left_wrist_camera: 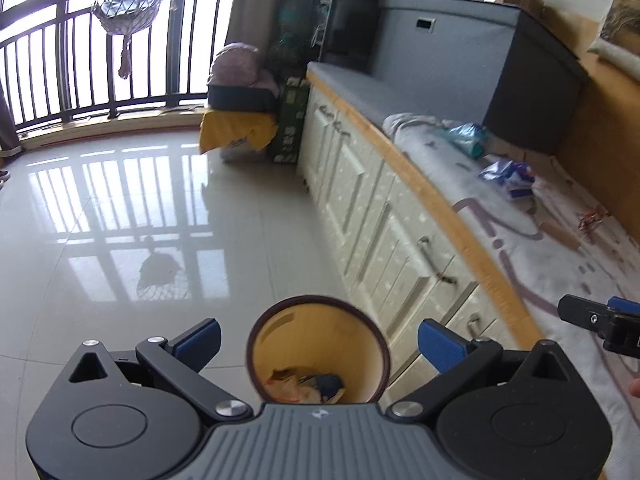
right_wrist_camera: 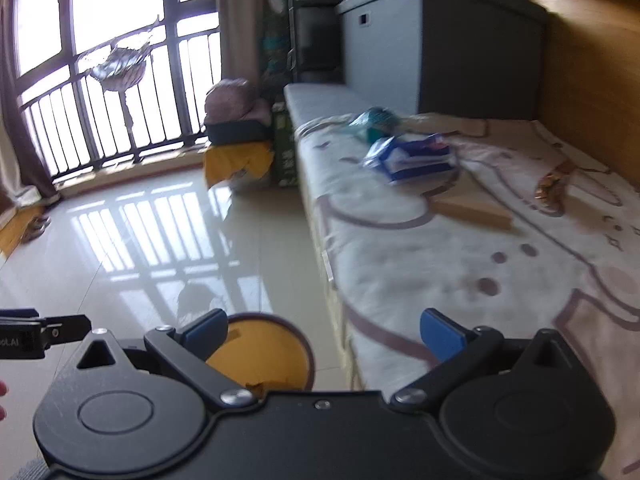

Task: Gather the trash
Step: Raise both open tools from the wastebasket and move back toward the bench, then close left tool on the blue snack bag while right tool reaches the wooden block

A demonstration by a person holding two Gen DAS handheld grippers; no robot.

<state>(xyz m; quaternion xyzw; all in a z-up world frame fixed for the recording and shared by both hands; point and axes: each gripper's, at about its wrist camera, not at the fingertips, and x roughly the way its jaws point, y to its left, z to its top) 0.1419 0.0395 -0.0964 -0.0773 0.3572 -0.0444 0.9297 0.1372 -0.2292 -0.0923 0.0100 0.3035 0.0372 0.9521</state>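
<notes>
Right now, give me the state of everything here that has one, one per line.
Left gripper: jaws open, holding nothing.
Right gripper: jaws open, holding nothing.
Trash bin: upright on the floor, some trash inside.
Blue wrapper: crumpled, lying on the bench.
Teal wrapper: crumpled, on the bench.
Cabinet doors: closed.

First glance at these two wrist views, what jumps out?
The round yellow trash bin with a dark rim stands on the glossy tiled floor below the open left gripper, some trash already inside. Up on the patterned bench cover, a crumpled blue-and-white plastic wrapper and a teal plastic bag lie ahead of the open right gripper.
</notes>
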